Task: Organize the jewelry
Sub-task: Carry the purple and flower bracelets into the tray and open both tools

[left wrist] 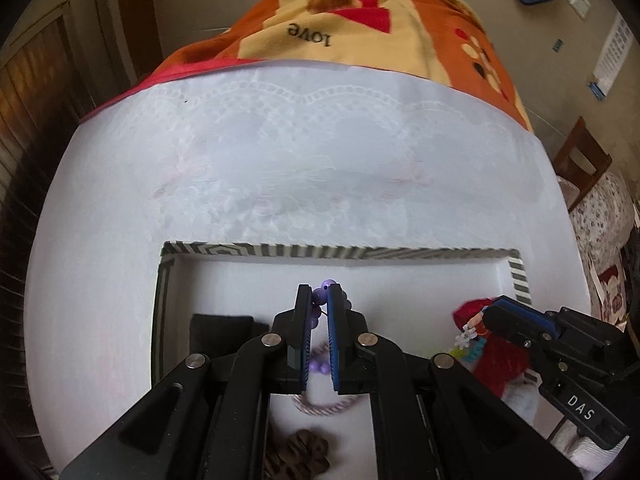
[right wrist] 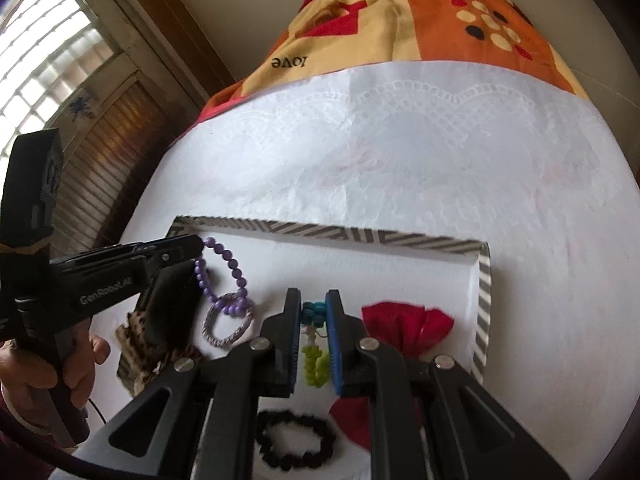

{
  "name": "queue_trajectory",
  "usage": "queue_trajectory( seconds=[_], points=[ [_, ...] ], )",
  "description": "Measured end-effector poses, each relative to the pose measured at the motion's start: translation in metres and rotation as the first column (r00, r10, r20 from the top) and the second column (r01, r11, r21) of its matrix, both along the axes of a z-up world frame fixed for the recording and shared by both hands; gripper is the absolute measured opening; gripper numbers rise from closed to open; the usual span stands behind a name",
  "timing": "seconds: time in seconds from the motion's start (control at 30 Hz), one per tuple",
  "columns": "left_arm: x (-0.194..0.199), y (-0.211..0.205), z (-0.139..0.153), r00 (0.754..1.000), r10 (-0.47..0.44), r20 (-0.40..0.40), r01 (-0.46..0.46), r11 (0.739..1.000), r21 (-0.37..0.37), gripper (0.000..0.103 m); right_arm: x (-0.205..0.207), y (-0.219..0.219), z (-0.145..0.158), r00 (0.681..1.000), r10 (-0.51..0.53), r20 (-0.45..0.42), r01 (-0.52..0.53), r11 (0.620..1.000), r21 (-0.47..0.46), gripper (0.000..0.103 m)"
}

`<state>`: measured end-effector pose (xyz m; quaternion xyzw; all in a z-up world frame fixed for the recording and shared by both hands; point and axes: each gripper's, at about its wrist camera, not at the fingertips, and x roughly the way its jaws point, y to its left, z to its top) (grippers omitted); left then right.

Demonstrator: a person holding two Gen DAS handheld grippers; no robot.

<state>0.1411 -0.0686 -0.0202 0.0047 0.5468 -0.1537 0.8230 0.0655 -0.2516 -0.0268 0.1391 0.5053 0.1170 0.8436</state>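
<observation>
A white tray with a grey striped rim point(left wrist: 400, 253) point(right wrist: 360, 237) lies on the white cloth. My left gripper point(left wrist: 319, 295) is shut on a purple bead bracelet point(left wrist: 320, 294); in the right wrist view the left gripper point(right wrist: 196, 246) holds that bracelet point(right wrist: 228, 264) up by one end, its lower end hanging onto a lilac braided ring point(right wrist: 228, 322). My right gripper point(right wrist: 313, 308) is shut on a teal and lime green bead strand point(right wrist: 314, 314), lifted over the tray. In the left wrist view the right gripper point(left wrist: 486, 312) is at the tray's right.
In the tray lie a red bow point(right wrist: 406, 326), a black bead bracelet point(right wrist: 294, 444), a leopard-print bow point(left wrist: 298, 454) and a black item point(left wrist: 220, 330). A patterned orange blanket point(left wrist: 360, 20) lies beyond the cloth. A wooden chair point(left wrist: 580, 160) stands at the right.
</observation>
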Motion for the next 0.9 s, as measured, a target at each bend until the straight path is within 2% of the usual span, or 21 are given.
queue_trajectory(
  seconds=[0.2, 0.43, 0.8, 0.9],
  points=[
    [0.013, 0.012, -0.011, 0.999, 0.047, -0.015, -0.047, 0.999, -0.009, 0.000, 0.014, -0.006, -0.011, 0.999, -0.034, -0.015, 0.034, 0.999, -0.006, 0.013],
    [0.016, 0.015, -0.027, 0.998, 0.062, -0.034, -0.061, 0.998, 0.024, 0.000, 0.020, -0.010, -0.026, 0.997, -0.062, -0.046, 0.061, 0.998, -0.033, 0.013],
    [0.010, 0.011, -0.028, 0.997, 0.072, -0.004, -0.072, 0.995, 0.076, 0.000, 0.022, -0.010, -0.034, 0.994, -0.089, -0.065, 0.085, 0.994, -0.066, 0.013],
    [0.011, 0.010, -0.028, 0.996, 0.084, -0.007, -0.083, 0.992, 0.091, 0.000, 0.022, -0.009, -0.036, 0.992, -0.087, -0.089, 0.082, 0.995, -0.058, 0.025]
  ],
)
